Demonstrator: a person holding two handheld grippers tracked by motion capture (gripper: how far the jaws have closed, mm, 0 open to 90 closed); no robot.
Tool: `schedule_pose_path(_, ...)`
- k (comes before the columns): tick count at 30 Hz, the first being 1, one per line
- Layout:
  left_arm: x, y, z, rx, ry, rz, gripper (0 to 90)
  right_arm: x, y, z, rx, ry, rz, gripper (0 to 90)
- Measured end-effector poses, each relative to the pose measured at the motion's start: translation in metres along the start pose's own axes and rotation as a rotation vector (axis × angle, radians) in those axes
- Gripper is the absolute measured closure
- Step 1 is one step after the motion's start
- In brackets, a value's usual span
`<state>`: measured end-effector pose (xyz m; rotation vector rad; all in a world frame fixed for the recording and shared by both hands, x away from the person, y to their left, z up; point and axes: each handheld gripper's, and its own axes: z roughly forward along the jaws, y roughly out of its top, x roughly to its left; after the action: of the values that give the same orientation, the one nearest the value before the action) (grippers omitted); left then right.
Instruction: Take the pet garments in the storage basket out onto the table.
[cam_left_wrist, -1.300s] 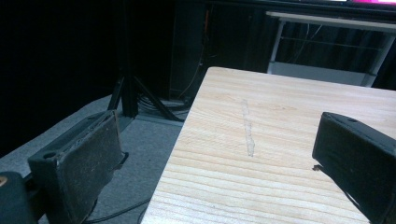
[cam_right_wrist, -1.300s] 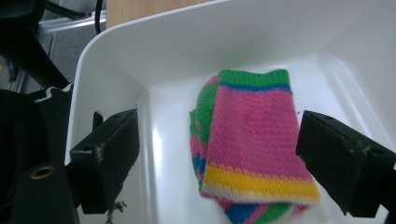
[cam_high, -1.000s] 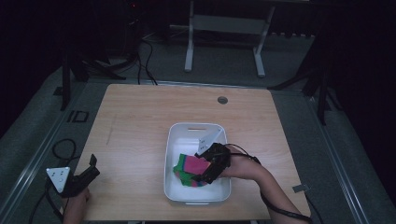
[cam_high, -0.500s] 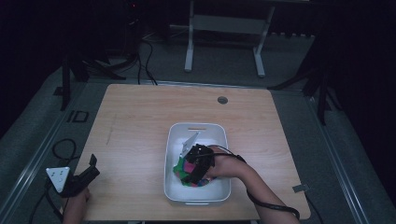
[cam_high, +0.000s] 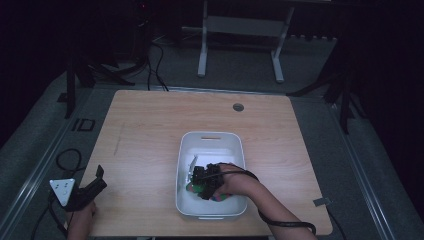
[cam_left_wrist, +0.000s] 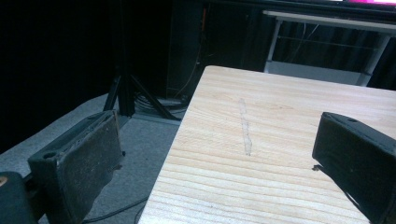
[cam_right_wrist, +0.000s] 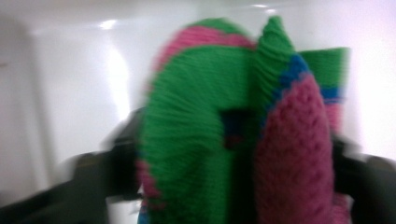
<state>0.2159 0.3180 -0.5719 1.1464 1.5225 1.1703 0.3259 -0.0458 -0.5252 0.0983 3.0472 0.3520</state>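
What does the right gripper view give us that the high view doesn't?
Right gripper view alone: the knit's ribbed green, pink and blue texture, bunched between the two jaws, which have just been closing on it; the picture is blurred. High view alone: the wooden table, the left gripper idle near its left edge, and the person's forearm reaching into the bin. Both: the white bin and the knitted cloth at the right gripper.

**Knitted cloth in the white tub**

A knitted cloth (cam_right_wrist: 233, 135) of green, pink and blue yarn, bunched into upright folds with a green ribbed part beside a pink bobbled part. It lies in the near half of a white tub (cam_high: 212, 137) on the bench, pinched between the jaws of the right gripper (cam_high: 200, 180), which have just been closing.
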Motion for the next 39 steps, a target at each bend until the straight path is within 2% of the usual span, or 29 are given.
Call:
schedule_pose_path(2,0.000,0.000,0.000,0.003,-0.001,0.002,1.9,0.002,0.000,-0.002,-0.004,-0.026,-0.016,58.7)
schedule_pose_path(7,0.001,0.000,0.000,0.004,0.000,0.000,1.9,0.004,0.000,-0.005,-0.003,-0.048,-0.054,67.3)
schedule_pose_path(11,0.001,0.000,0.000,0.006,0.000,0.000,1.9,0.002,-0.001,-0.010,-0.018,-0.027,-0.039,68.1)
schedule_pose_path(12,0.001,0.000,0.000,0.006,0.000,-0.001,1.8,-0.001,-0.003,-0.021,-0.049,-0.024,-0.033,68.4)
schedule_pose_path(16,0.000,0.000,0.000,0.005,0.002,0.001,1.8,-0.004,-0.003,-0.047,-0.117,-0.046,-0.020,68.5)
schedule_pose_path(22,0.001,0.000,0.000,0.003,0.004,-0.003,1.8,-0.008,0.002,-0.087,-0.198,-0.087,-0.015,68.3)
schedule_pose_path(26,0.001,0.000,0.000,0.003,0.006,-0.006,1.8,-0.011,0.003,-0.108,-0.228,-0.101,-0.016,68.3)
schedule_pose_path(33,0.000,0.000,0.000,0.002,0.007,-0.007,1.8,-0.014,0.003,-0.125,-0.250,-0.128,-0.014,68.3)
schedule_pose_path(39,0.000,0.000,0.000,0.003,0.007,-0.004,1.9,-0.018,0.003,-0.147,-0.275,-0.153,-0.016,68.2)
